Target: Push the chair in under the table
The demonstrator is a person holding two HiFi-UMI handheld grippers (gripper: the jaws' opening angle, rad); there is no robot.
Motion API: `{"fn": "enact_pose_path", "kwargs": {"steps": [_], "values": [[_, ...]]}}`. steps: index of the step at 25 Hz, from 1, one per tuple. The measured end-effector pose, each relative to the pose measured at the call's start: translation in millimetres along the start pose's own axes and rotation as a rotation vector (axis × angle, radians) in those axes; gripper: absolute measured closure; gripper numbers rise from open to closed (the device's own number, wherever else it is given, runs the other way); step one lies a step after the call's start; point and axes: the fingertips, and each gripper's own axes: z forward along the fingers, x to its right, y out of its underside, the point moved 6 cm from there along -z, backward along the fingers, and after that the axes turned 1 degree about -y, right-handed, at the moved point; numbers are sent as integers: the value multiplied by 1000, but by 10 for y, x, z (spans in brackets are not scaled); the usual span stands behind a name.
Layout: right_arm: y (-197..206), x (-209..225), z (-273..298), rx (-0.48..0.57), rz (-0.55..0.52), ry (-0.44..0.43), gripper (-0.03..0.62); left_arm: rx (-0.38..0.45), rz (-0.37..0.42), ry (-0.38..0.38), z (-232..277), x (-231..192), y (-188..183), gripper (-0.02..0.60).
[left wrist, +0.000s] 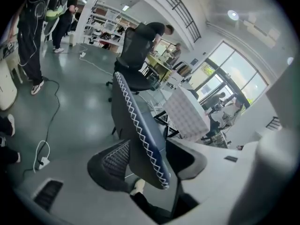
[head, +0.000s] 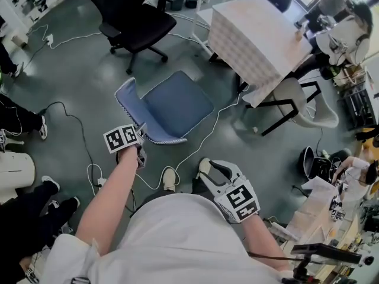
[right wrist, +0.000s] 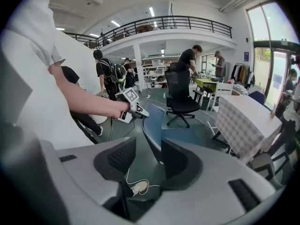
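Observation:
The blue padded chair [head: 177, 105] stands on the grey floor, short of the table with the checked cloth [head: 254, 34]. Its backrest [head: 127, 96], edged with white zigzag stitching, faces me. My left gripper [head: 142, 141] is at the backrest's near end. In the left gripper view its jaws [left wrist: 150, 161] stand wide apart, with the backrest edge [left wrist: 140, 125] running between them and not pressed. My right gripper [head: 214, 169] hangs open by my right side, nothing in it. It [right wrist: 147, 161] looks at the chair [right wrist: 157, 130] and the left gripper [right wrist: 133, 108].
A black office chair [head: 136, 16] stands behind the blue chair. A white chair [head: 308, 108] sits at the table's right side. White cable [head: 195, 147] runs over the floor by my shoes. People stand at the left edge [head: 18, 123]; desks with clutter lie at the right.

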Motion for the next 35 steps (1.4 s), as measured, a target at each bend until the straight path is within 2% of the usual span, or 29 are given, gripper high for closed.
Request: {"fn": "enact_pose_path", "kwargs": {"steps": [4,7,9,11,13,18,28,32,35], "values": [[9,208,99,-7,20,-12,425,-39,-83,-17,266,-90,34,348],[-8,446,150,-6,27,-29,425,-48,-114,-77,379,-108,6,357],[-18,648,178,-3,26,-44,425,-51,-141,-121,422,-106,-4,400],[-36,883,198,6,26,-55,425,-51,-124,-173,442,-56,-2,459],[-60,1133,199,14,31,-65,425,-40,-117,-207,450,3,15,481],[-74,1706,180,13,48,-113,425,-10,-164,-262,451,76,36,509],[-148,2500,132,-3,43,-175,425,-19,-119,-259,859,622,-156,515],[-110,2742,118,-7,51,-181,425,-24,-96,-237,1117,860,-312,515],[-87,2920,73,-5,60,-173,425,-21,-110,-226,1280,1042,-407,515]]}}
